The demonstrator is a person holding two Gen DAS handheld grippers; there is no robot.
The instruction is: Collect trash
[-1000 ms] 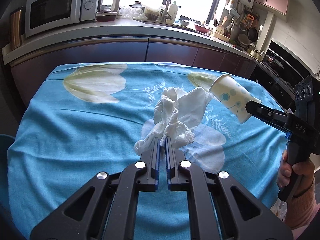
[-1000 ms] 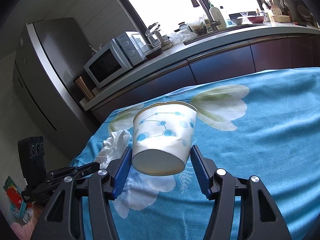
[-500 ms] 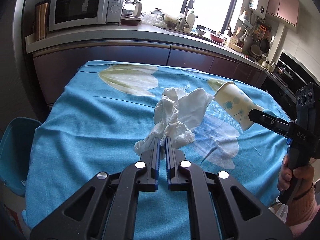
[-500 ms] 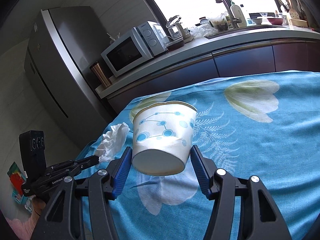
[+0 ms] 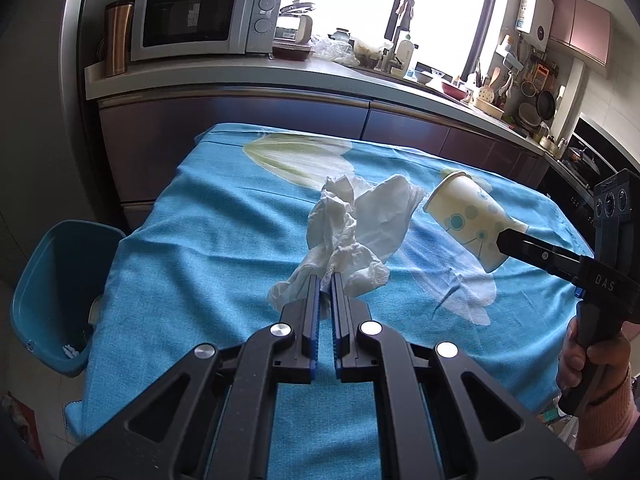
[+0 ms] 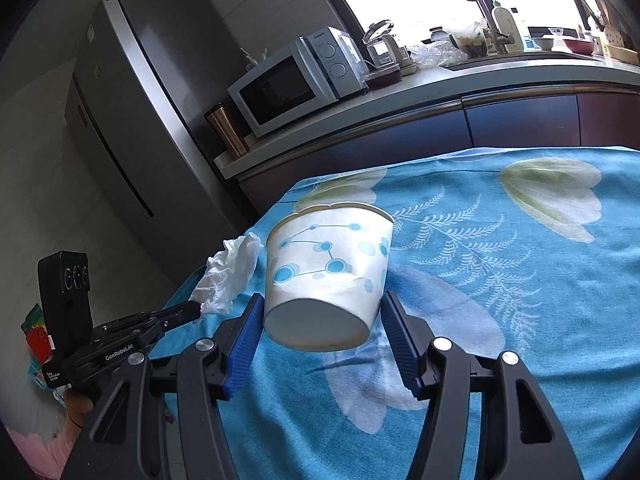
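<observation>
My left gripper [image 5: 326, 280] is shut on a crumpled white tissue [image 5: 356, 224] and holds it above the blue flowered tablecloth [image 5: 192, 248]. My right gripper [image 6: 322, 312] is shut on a white paper cup with blue dots [image 6: 326, 264], held tilted above the cloth with its base towards the camera. The cup [image 5: 472, 220] and the right gripper [image 5: 506, 246] also show at the right of the left wrist view. The tissue [image 6: 230, 276] and the left gripper [image 6: 194, 309] show at the left of the right wrist view.
A blue trash bin [image 5: 60, 292] stands on the floor left of the table. A kitchen counter [image 5: 280, 76] with a microwave [image 5: 200, 20] runs behind the table. A steel fridge [image 6: 120, 128] stands at the far left.
Both grippers have moved left along the table with the tissue and the cup held. The blue bin has come into the left wrist view.
</observation>
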